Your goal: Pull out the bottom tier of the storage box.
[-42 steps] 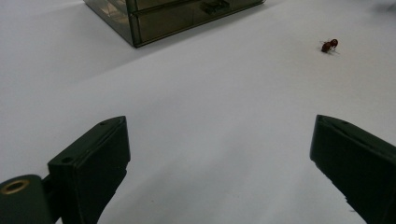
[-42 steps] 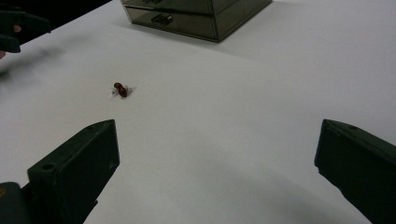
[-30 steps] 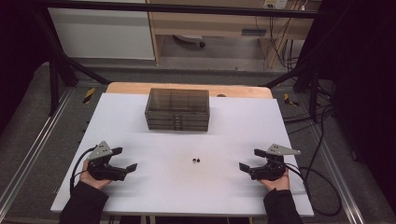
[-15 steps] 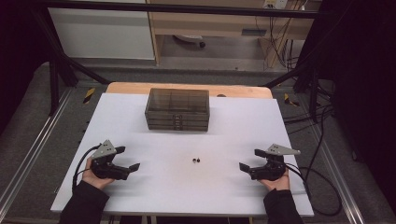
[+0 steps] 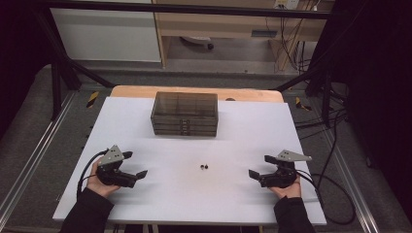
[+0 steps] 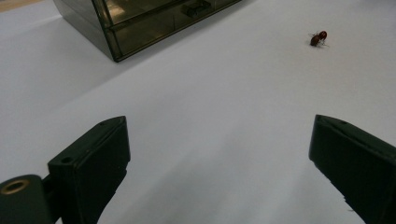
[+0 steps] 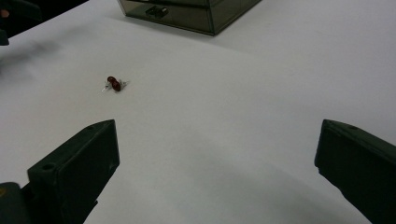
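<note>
Toward the far edge of the white bench (image 5: 145,204) stands a smoky see-through drawer box (image 5: 184,114), its drawers pushed in; what they hold I cannot tell. Two small red beads (image 5: 204,167) lie touching, mid-bench nearer the front edge. The left claw (image 5: 135,165) and right claw (image 5: 259,166) sit near the front corners, jaws wide apart, holding nothing.

Two small dark-red beads (image 5: 204,167) lie touching each other on the white table (image 5: 243,204), midway between its side edges. One smoky drawer box (image 5: 184,113) stands toward the far edge — three drawer tiers. Two grippers — left gripper (image 5: 135,165), right gripper (image 5: 260,166) — near the front corners.
</note>
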